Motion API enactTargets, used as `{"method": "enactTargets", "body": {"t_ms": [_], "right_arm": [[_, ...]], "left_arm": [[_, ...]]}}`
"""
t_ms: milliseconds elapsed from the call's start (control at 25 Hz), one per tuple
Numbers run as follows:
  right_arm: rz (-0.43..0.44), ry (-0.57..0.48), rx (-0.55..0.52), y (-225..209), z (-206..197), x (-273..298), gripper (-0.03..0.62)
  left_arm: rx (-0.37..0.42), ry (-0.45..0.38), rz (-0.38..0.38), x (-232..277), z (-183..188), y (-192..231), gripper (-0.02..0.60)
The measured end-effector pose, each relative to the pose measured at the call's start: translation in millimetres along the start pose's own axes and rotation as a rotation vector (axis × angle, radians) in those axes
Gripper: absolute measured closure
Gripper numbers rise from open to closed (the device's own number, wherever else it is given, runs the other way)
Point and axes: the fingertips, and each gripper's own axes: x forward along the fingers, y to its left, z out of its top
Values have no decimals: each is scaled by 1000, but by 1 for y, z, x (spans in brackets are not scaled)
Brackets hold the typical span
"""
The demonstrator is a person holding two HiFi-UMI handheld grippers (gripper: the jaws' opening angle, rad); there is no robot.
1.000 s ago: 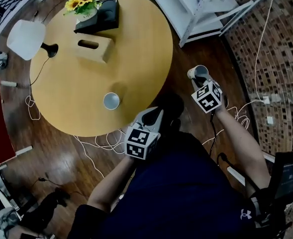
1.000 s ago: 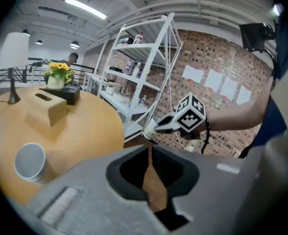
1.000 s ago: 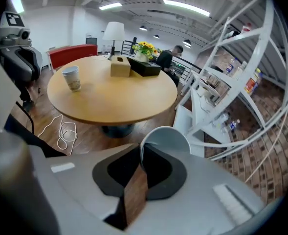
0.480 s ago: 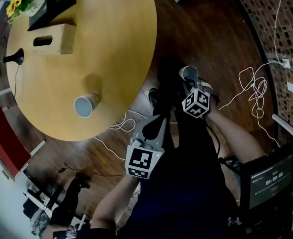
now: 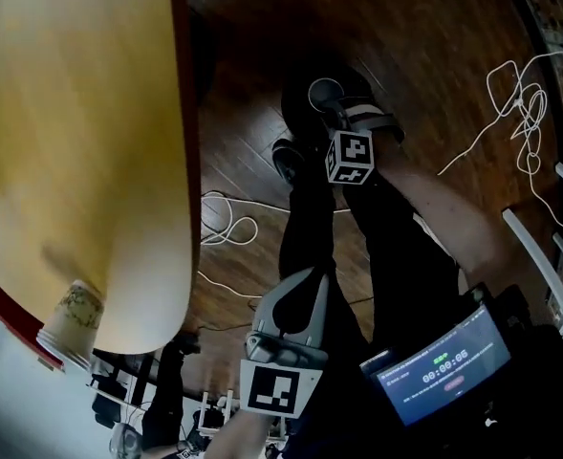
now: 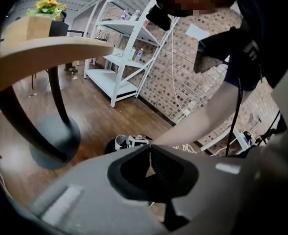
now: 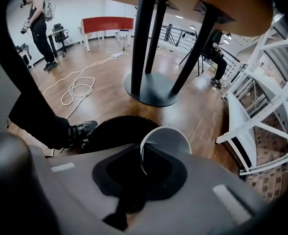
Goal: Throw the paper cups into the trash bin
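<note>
My right gripper [image 5: 334, 115] is shut on the rim of a white paper cup [image 5: 325, 92], holding it tilted just above a round black trash bin [image 5: 298, 103] on the floor. The right gripper view shows the jaws [image 7: 143, 153] pinching the cup's wall [image 7: 167, 140], with the dark trash bin [image 7: 114, 129] below. A second paper cup [image 5: 71, 314] stands on the yellow round table [image 5: 90, 113] near its edge. My left gripper [image 5: 303, 285] hangs over the person's legs, shut and empty [image 6: 150, 150]; it sees the held cup [image 6: 120, 142] from afar.
The person's black shoe [image 5: 286, 156] stands beside the bin. White cables [image 5: 226, 228] lie on the wood floor. The table's black pedestal base [image 7: 151, 89] is beyond the bin, white shelving [image 7: 261, 106] to the right. A tablet screen [image 5: 443, 361] hangs at the person's waist.
The head view has swung down and right, so the table slid to the left edge. My right gripper carried the cup over the black bin. The left gripper stayed shut by the legs.
</note>
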Motion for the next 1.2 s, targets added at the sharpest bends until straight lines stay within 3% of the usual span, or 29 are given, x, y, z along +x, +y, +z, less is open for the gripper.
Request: {"method": "enactTargets", "body": {"t_ms": [280, 600, 760, 880, 1200], "right_arm": [[102, 62, -57, 19, -24, 101, 562], [130, 125, -70, 30, -49, 175, 562], [131, 133, -26, 32, -54, 187, 556], [164, 142, 13, 37, -53, 186, 488], [180, 113, 171, 26, -32, 148, 491]], "left_arm": [[-30, -18, 17, 20, -11, 30, 574], [-20, -23, 4, 26, -11, 37, 577], [-16, -17, -4, 26, -12, 38, 577], [-15, -12, -9, 28, -14, 40, 577], [-14, -5, -24, 34, -19, 48, 577]]}}
